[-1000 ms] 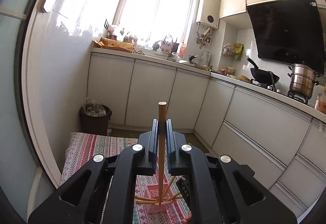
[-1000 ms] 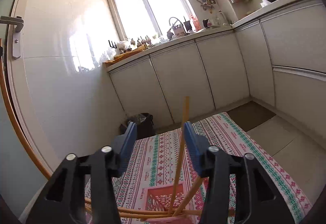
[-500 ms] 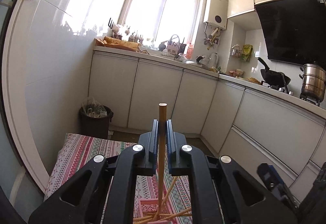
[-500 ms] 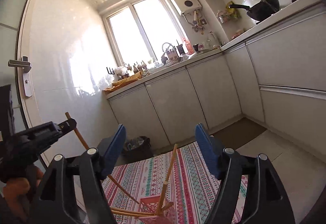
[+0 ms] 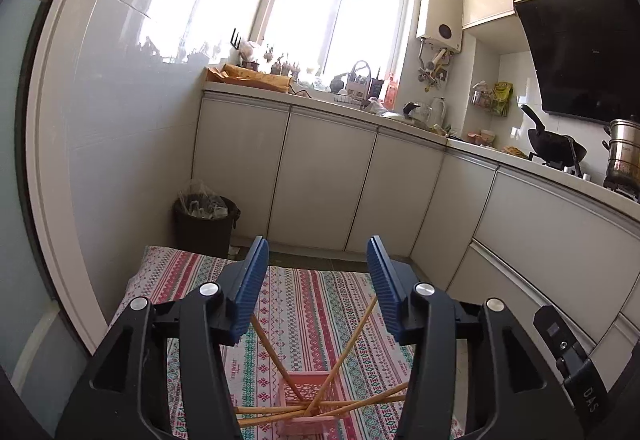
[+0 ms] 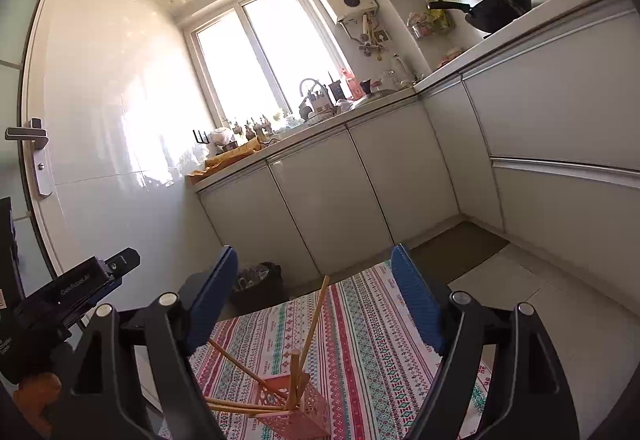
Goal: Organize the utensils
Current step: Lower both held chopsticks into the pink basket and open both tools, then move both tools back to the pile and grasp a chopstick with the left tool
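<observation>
1. Left wrist view: my left gripper [image 5: 318, 280] hangs with its jaws spread wide and nothing between them. Below it the pink holder [image 5: 307, 406] stands on the striped cloth [image 5: 320, 304], near the bottom edge, chopsticks [image 5: 348, 354] leaning out of it at crossed angles.
2. Right wrist view: my right gripper [image 6: 316, 304] is likewise released and empty, above the same holder [image 6: 298, 410].
3. I judge a drop complete; next I need any loose chopstick, though none shows outside the holder.
</observation>
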